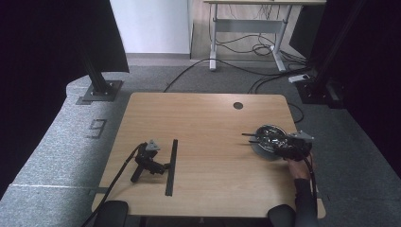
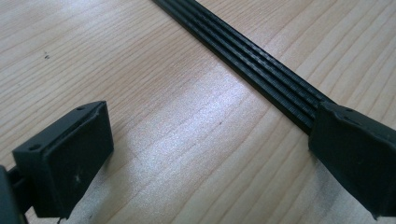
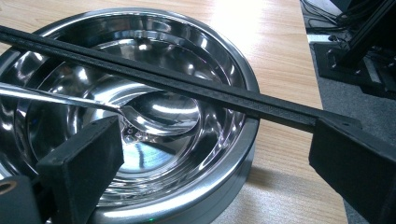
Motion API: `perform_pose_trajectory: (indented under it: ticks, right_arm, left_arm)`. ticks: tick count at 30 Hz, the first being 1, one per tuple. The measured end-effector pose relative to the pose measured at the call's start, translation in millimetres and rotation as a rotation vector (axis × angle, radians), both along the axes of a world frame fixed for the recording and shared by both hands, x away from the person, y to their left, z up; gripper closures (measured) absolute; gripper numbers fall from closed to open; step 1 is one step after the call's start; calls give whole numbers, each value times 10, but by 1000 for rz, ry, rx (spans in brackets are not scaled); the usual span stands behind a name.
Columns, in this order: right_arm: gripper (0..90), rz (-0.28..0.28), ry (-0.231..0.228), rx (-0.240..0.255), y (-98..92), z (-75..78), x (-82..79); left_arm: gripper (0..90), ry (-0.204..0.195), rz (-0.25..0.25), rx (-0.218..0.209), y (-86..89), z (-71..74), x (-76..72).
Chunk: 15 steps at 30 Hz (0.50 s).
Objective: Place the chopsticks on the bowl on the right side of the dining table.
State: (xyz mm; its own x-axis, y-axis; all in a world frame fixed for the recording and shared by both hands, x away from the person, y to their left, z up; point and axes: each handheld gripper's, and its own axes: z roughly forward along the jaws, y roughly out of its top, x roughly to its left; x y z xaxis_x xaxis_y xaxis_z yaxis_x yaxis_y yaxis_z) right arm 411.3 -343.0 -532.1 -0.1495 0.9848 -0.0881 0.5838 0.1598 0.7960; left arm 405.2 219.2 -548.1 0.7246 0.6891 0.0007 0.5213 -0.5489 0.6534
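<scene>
Steel bowl (image 1: 269, 138) sitting at the frame's right, right claw (image 3: 219, 154) hovering wide over it.
Left claw (image 2: 205, 154) lying wide on the worktop (image 1: 208, 142) at lower left — black strip (image 1: 171, 166) touching one jaw.

Both handheld grippers, the left gripper (image 1: 166, 166) and the right gripper (image 1: 252, 137), are black, with blocky rectangular jaws showing small screw holes, grey three-cornered top plates and black trailing cables; a dark sleeve (image 1: 305, 198) covers the right forearm.

I see a wood table (image 1: 208, 142) on grey carpet (image 1: 56, 137). Far back stands a desk (image 1: 248, 23) with loose cables (image 1: 255, 47).
</scene>
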Motion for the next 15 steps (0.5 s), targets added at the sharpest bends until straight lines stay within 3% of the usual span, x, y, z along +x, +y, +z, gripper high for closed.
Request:
perform_pose_trajectory:
  ticks: [6,15]
  right_arm:
    - [18,14,-8,-12,1,60,-33]
    - [0,64,31,-13,71,226,-203]
  left_arm:
    - [0,0,0,0,0,0,0]
    - [0,0,0,0,1,0,1]
